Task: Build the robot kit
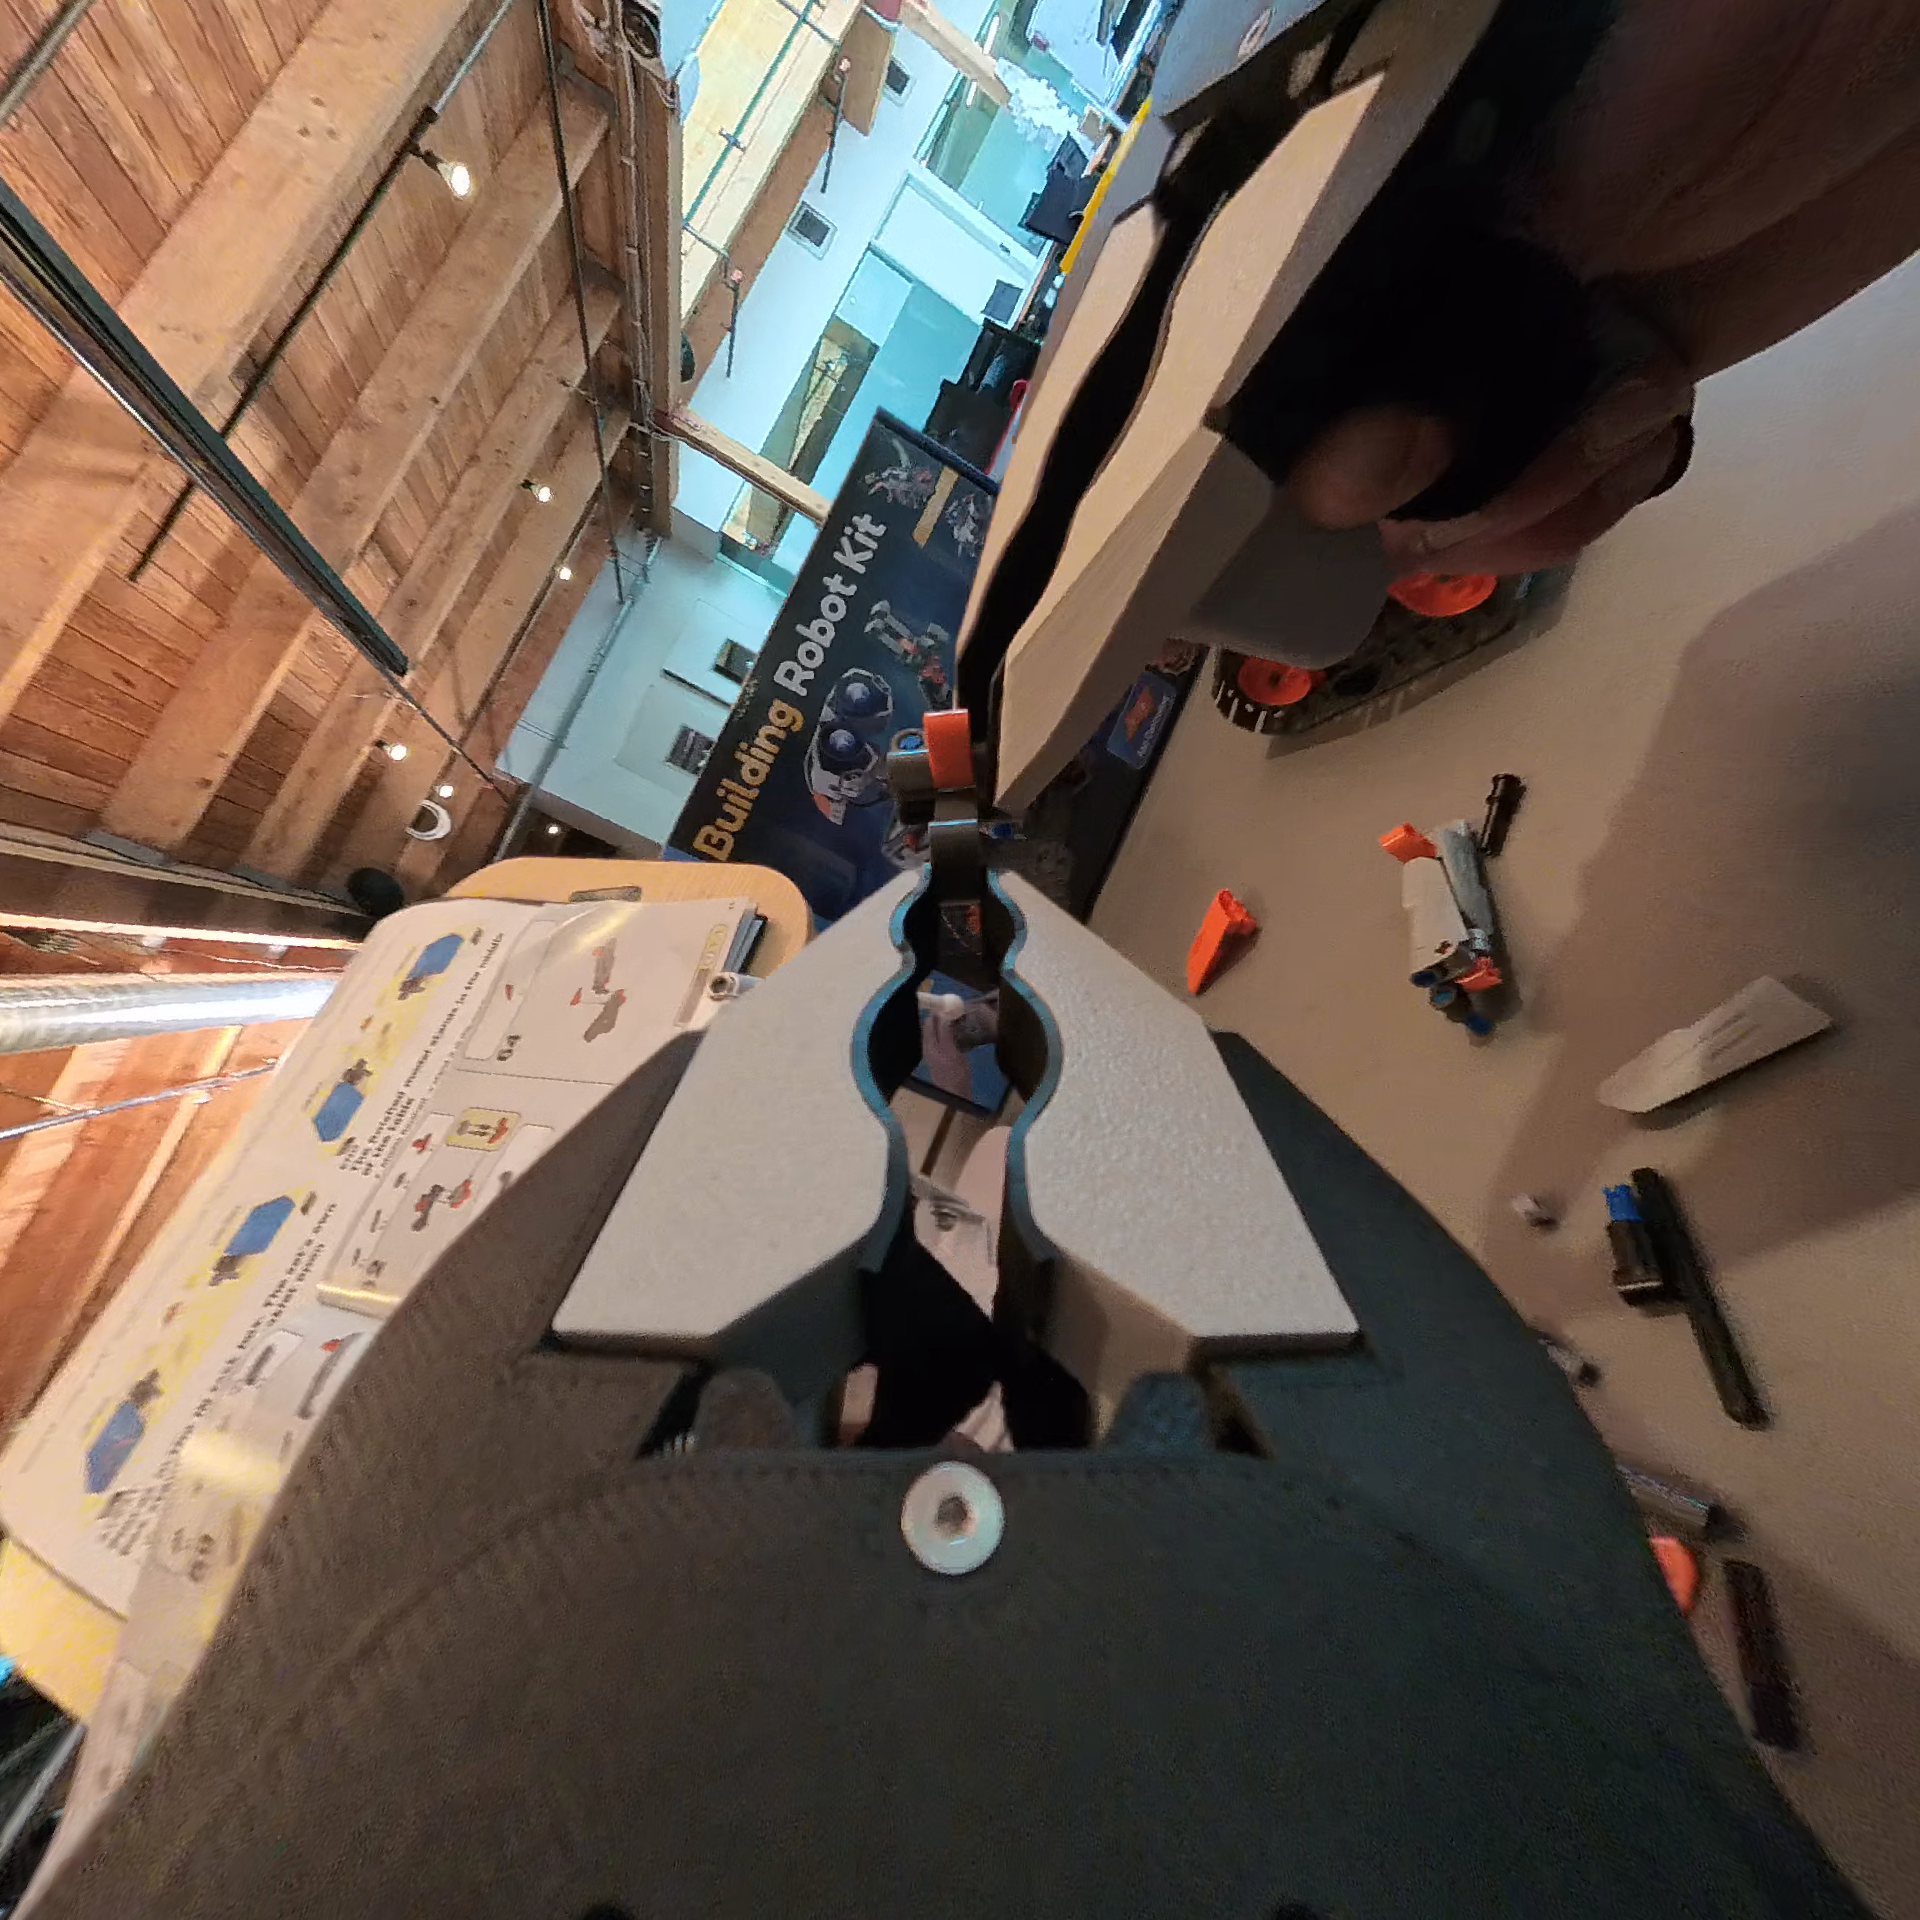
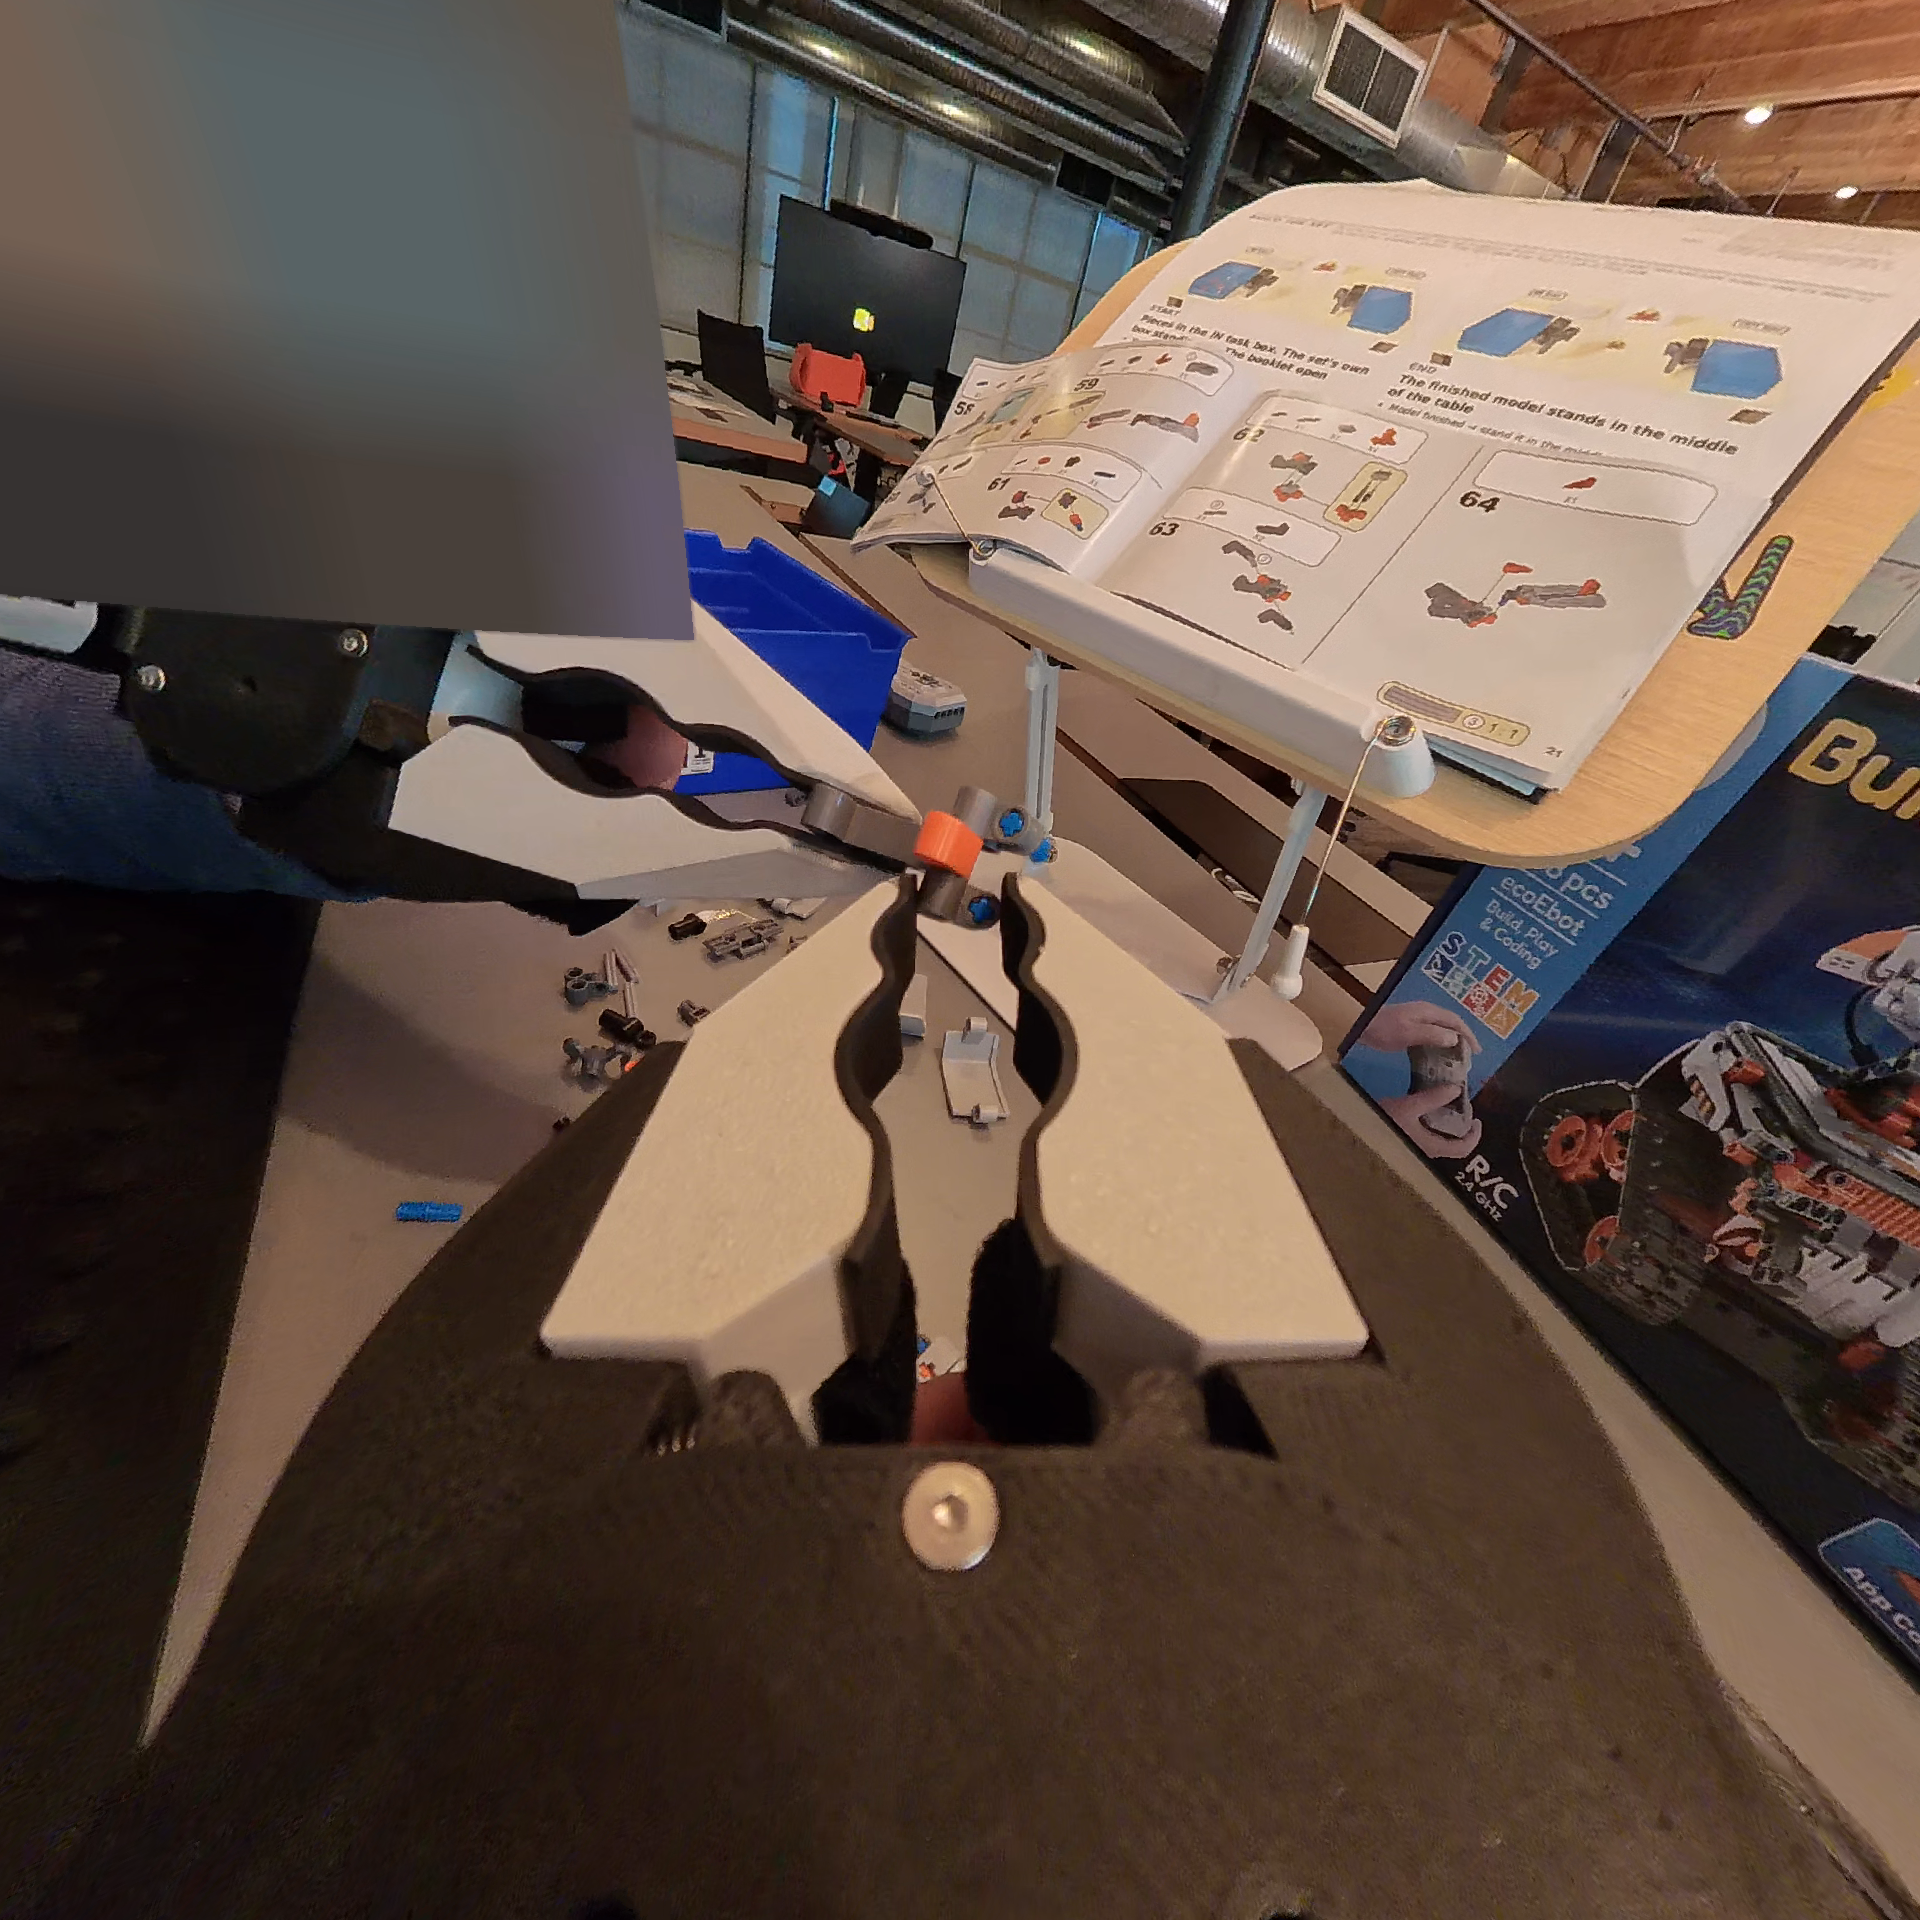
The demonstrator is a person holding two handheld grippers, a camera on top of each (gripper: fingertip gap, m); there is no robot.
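Left gripper (image 1: 964,883), foreground centre of the left wrist view: tongs drawn narrow, tips clamped on the dark grey beam of a small assembly (image 1: 940,769) that carries an orange bush and blue pins. The assembly is held in the air above the table (image 2: 416,1039), just beyond the tips.

Right gripper (image 2: 961,894), foreground centre of the right wrist view: tongs narrow, tips flanking the lower grey connector of the same assembly. Whether both pads press on it cannot be told. Judgement: the hold is at the very tips on both sides, so any twist between the two tools would likely lever the piece loose; square alignment matters.

Table, mid-frame:
- light grey panel piece (image 2: 975,1081), seen between the right tongs
- blue pin (image 2: 428,1211), lower left
- cluster of grey connectors (image 2: 603,997), left
- orange wedge (image 1: 1221,940) and a white-and-grey sub-build (image 1: 1449,914), right of the left wrist view

Farther:
- tracked chassis with orange wheels (image 1: 1351,665), upper right
- blue bin (image 2: 790,613), left of centre
- open instruction booklet (image 2: 1299,520) on a tilted stand, upper right
- printed kit box (image 2: 1662,1039), right edge
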